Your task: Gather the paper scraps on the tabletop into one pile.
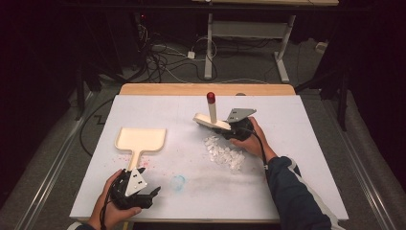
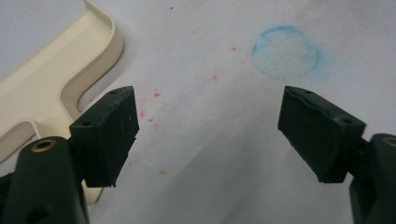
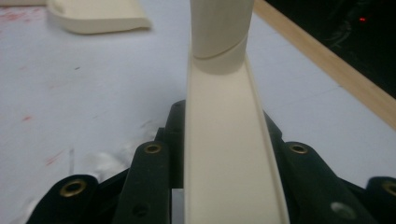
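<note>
Worktop (image 1: 297, 143) from above: your right claw (image 1: 229, 128) is gripping a cream brush (image 1: 210, 120) near the far edge, beside clear shards (image 1: 225, 153); your left claw (image 1: 152, 193) is sitting at the near edge by the cream dustpan (image 1: 141, 140).

Left gripper view: jaws are gaping wide, holding nothing, over a blue ring stain (image 2: 286, 51).

Right gripper view: jaws are clamping the brush's handle (image 3: 224, 154).

Smooth cream plastic dustpan (image 1: 141, 140) on matt white, stained table (image 1: 297, 143).
</note>
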Tool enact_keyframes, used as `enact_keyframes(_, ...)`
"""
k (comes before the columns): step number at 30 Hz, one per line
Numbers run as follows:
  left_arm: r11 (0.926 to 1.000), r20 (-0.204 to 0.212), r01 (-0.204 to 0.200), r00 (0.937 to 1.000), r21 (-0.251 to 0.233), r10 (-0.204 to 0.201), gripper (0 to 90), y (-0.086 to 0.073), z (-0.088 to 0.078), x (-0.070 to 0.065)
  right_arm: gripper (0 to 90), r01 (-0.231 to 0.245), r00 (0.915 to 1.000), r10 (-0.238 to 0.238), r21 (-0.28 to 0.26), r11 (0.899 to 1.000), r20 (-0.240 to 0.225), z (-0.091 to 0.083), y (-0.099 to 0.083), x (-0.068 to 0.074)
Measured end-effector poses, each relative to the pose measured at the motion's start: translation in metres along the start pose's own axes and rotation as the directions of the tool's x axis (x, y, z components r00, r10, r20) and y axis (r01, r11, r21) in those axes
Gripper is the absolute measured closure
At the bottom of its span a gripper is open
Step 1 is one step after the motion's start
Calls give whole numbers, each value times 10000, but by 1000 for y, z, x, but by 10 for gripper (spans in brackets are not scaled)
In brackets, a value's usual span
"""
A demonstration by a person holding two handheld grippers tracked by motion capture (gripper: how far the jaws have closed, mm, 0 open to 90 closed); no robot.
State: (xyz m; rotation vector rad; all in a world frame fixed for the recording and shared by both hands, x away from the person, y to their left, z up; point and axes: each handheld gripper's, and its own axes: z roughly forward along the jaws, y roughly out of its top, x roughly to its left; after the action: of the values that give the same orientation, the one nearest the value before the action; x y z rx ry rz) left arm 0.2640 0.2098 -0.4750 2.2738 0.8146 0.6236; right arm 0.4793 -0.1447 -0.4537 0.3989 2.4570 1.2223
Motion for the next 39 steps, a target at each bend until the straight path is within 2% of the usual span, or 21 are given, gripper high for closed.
enact_keyframes(2, 9999, -83, -151, 9999, -39, 151, 195, 0, 0, -1, 677, 504, 9984, -502, 60, 9987, -245, -5, -3, 4)
enact_keyframes(5, 10000, -29, -69, 10000, 54, 70, 196, 0, -1, -2, 676, 756, 9927, -752, 4, 9971, -940, -15, -11, 7)
enact_keyframes(7, 9999, -35, -66, 10000, 97, 66, 195, 1, -1, -3, 674, 920, 9891, -907, 62, 9957, -1162, -23, -16, 9)
enact_keyframes(10, 9999, -52, -73, 10000, 113, 74, 195, 1, -1, -4, 676, 802, 9853, -805, -77, 9967, -1508, -36, -23, 11)
enact_keyframes(13, 9999, -55, -121, 9999, 122, 121, 195, 2, -1, -5, 676, 1007, 9800, -1002, -59, 9949, -1720, -48, -29, 14)
enact_keyframes(15, 9998, -46, -140, 9999, 137, 141, 195, 2, -1, -5, 676, 953, 9786, -951, -74, 9954, -1824, -55, -33, 16)
enact_keyframes(18, 9997, -32, -209, 9998, 141, 209, 195, 3, 0, -6, 676, 859, 9815, -880, -195, 9961, -1703, -63, -37, 17)
enact_keyframes(19, 9995, -49, -258, 9997, 157, 259, 195, 3, 0, -6, 678, 844, 9842, -873, -255, 9961, -1538, -65, -38, 16)
enact_keyframes(21, 9993, -66, -349, 9994, 145, 350, 195, 4, -1, -7, 679, 424, 9925, -474, -468, 9980, -1129, -68, -38, 13)
enact_keyframes(23, 9989, -73, -453, 9989, 95, 454, 196, 5, -2, -8, 679, 103, 9970, -151, -621, 9980, -766, -73, -37, 12)
enact_keyframes(26, 9989, -61, -474, 9989, 30, 474, 195, 5, -3, -8, 679, -114, 9988, 82, -681, 9976, -480, -79, -37, 13)
enact_keyframes(28, 9989, -61, -472, 9989, 6, 472, 195, 5, -3, -7, 678, -287, 9996, 291, -602, 9978, 64, -85, -35, 15)
enact_keyframes(29, 9987, -31, -503, 9987, 3, 503, 195, 5, -3, -7, 678, -483, 9985, 500, -749, 9960, 211, -88, -34, 15)
enact_keyframes(30, 9987, -17, -518, 9987, -2, 518, 195, 5, -3, -8, 679, -778, 9963, 808, -899, 9929, 304, -92, -34, 15)
enact_keyframes(33, 9982, 14, -599, 9982, -72, 599, 195, 5, -3, -9, 679, -1390, 9836, 1503, -1125, 9839, 994, -102, -31, 20)
enact_keyframes(34, 9981, 31, -613, 9981, -61, 613, 195, 5, -4, -9, 680, -1627, 9758, 1770, -1143, 9800, 1286, -106, -30, 21)
enact_keyframes(36, 9978, 49, -659, 9978, -91, 660, 195, 5, -4, -10, 680, -2148, 9537, 2362, -1279, 9682, 1861, -112, -31, 26)
enact_keyframes(38, 9978, 45, -647, 9979, -158, 647, 195, 6, -4, -10, 679, -2427, 9317, 2680, -1286, 9615, 2454, -116, -33, 33)
enact_keyframes(39, 9976, 59, -679, 9977, -164, 680, 196, 6, -5, -10, 680, -2598, 9180, 2856, -1270, 9573, 2753, -118, -34, 37)
